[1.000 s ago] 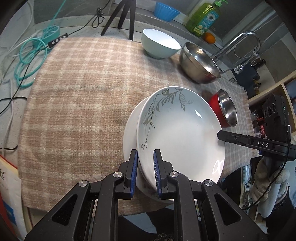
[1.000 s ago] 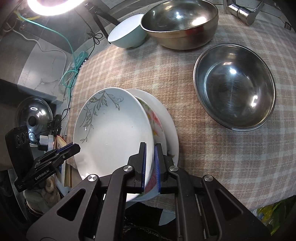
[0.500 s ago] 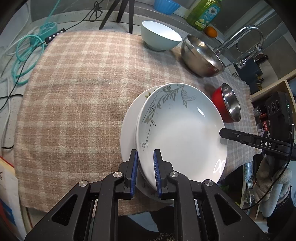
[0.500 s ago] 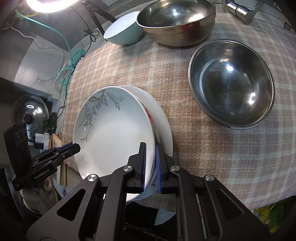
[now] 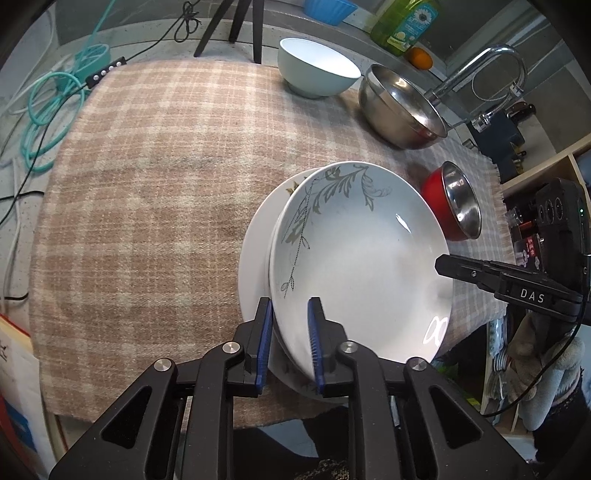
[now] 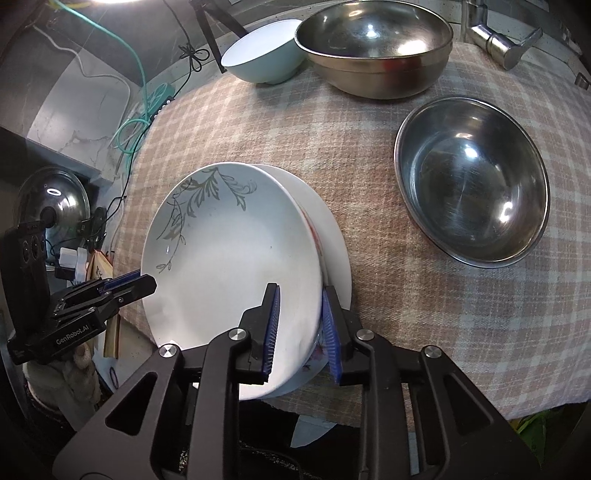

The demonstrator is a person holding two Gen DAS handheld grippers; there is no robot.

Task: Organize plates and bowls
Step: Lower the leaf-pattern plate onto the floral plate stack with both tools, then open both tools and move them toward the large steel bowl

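Both tools just loosened, jaws straddling the leaf-patterned plate [image 5: 362,266] rim

Plates [image 5: 354,258] stacked on cloth [image 5: 147,184]

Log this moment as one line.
leaf plate: atop plate stack | right gripper: jaws just opening, rim between | left gripper: astride rim, grip unclear

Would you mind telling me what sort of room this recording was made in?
Most likely a home kitchen counter: a faucet rises at the far edge, a green dish-soap bottle stands behind it, and plates and steel bowls sit on a plaid cloth.
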